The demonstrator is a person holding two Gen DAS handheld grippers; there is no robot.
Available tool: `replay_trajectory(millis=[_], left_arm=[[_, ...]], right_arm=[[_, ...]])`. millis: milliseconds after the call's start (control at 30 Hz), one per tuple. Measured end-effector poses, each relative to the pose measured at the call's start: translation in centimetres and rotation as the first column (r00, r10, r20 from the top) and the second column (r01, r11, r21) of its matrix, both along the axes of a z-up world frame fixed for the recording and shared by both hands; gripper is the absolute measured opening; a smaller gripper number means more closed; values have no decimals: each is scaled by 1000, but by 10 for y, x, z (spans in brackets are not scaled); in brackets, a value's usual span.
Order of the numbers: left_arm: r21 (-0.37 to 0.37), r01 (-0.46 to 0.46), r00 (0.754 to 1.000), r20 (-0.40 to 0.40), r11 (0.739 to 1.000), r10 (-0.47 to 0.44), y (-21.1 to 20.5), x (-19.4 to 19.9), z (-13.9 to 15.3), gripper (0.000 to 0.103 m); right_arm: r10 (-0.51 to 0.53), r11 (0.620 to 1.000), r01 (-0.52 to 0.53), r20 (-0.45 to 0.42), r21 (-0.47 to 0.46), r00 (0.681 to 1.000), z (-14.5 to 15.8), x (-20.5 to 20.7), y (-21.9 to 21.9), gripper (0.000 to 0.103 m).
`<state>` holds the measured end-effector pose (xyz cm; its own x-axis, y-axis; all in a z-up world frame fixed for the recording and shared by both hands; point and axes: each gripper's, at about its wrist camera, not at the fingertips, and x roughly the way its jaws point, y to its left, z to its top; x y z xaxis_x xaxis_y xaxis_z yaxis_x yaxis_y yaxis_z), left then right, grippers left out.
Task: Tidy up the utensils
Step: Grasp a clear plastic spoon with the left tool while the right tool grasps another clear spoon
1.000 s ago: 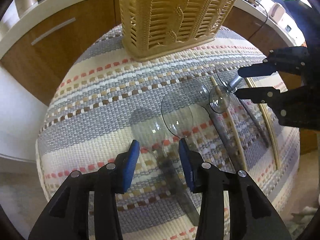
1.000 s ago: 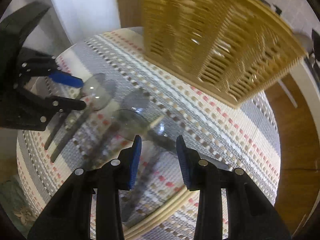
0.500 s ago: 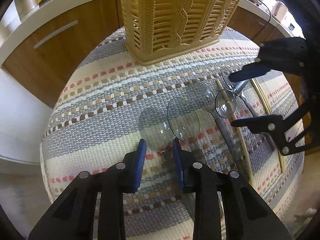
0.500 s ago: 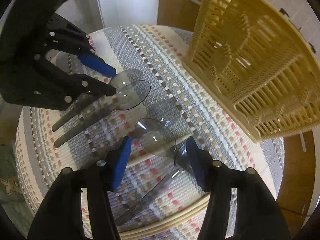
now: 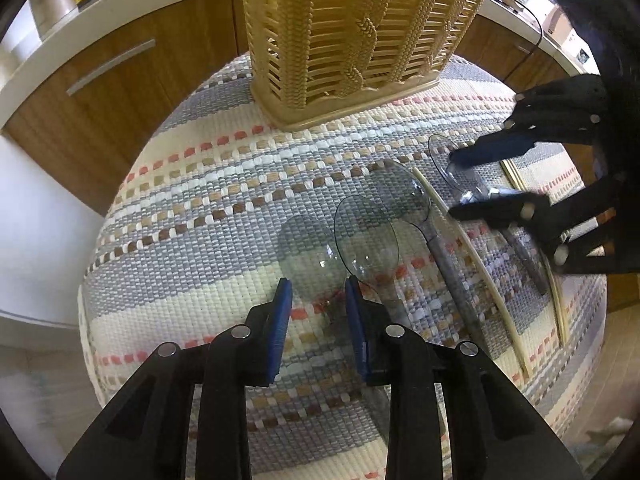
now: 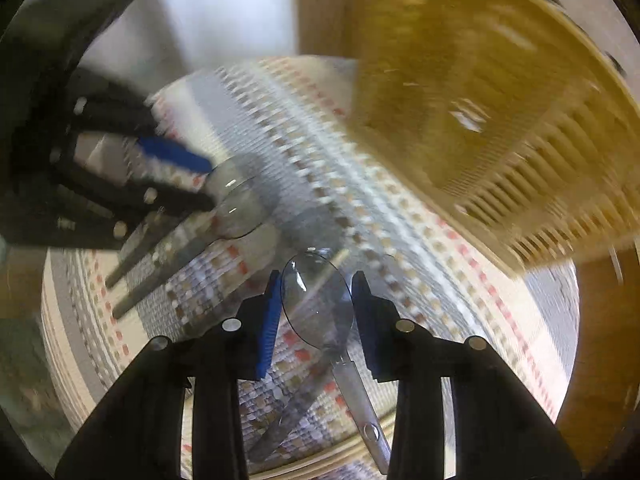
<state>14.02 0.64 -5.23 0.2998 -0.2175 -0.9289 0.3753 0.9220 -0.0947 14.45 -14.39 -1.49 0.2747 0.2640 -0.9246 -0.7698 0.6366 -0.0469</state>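
Observation:
Several clear plastic spoons lie on a striped woven mat. My left gripper is open, its blue pads on either side of the neck of one spoon. A second spoon lies just to the right. My right gripper has its pads around a third spoon's bowl, with small gaps showing; its handle runs back under the fingers. In the left wrist view that gripper sits at the right over this spoon. The yellow slatted utensil basket stands at the mat's far edge.
Two thin wooden chopsticks lie on the mat to the right of the spoons. Wooden cabinets and a white counter with bottles are behind. The basket fills the right wrist view's upper right, blurred.
My left gripper narrowed around the spoon's neck. My right gripper opened wide, then closed in around the third spoon's bowl; its view is now motion-blurred.

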Motion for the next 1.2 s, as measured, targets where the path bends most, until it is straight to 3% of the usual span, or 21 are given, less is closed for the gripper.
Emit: replay_trajectory(millis=[67,133,200,233,300,400,500,567,667,800,900,967,1200], left_arm=[[12,12,1000,4,1000,-12,-2,-3,0,28],[14,28,1000,-12,1000,-28,-6,-5,1,39],[40,31,999,-14,999,-31,-13,-7,1,39],[74,33,999,-11,997,-33,-17,-7,1,37],[129,28,1000,-3,991,-28,-20,-7,1,28],[116,20,1000,-6,993,-20,-19,-7,2,23],[103,-18,1000,4,995,18,-10,-6,4,10],[77,-38,999,2,996,38,-4,-5,3,10],[71,-48,999,15,996,47,-2,-8,3,10],[69,-60,998,27,996,58,0,-13,3,10],[61,-56,998,28,997,55,-2,-17,5,10],[48,-54,998,26,997,53,0,-18,5,10],[29,-50,998,30,998,49,1,-15,5,10]], right_arm=[[-107,994,108,-29,33,994,7,3,-19,32],[-241,967,247,-92,62,966,9,11,-40,32],[-367,915,390,-194,100,910,7,19,-67,32],[-412,886,447,-238,120,880,5,22,-80,32],[-502,836,538,-246,110,829,2,26,-101,32],[-561,770,623,-317,142,765,-4,31,-124,32],[-590,727,667,-348,164,729,-3,34,-135,32],[-603,709,684,-355,171,714,2,35,-139,32],[-601,704,687,-367,179,710,7,37,-139,32],[-606,698,700,-395,151,690,-10,40,-98,33],[-594,734,670,-374,112,712,-20,37,-76,36],[-572,761,640,-354,107,740,-18,32,-70,51],[-510,845,534,-265,21,818,-24,13,-36,51]])
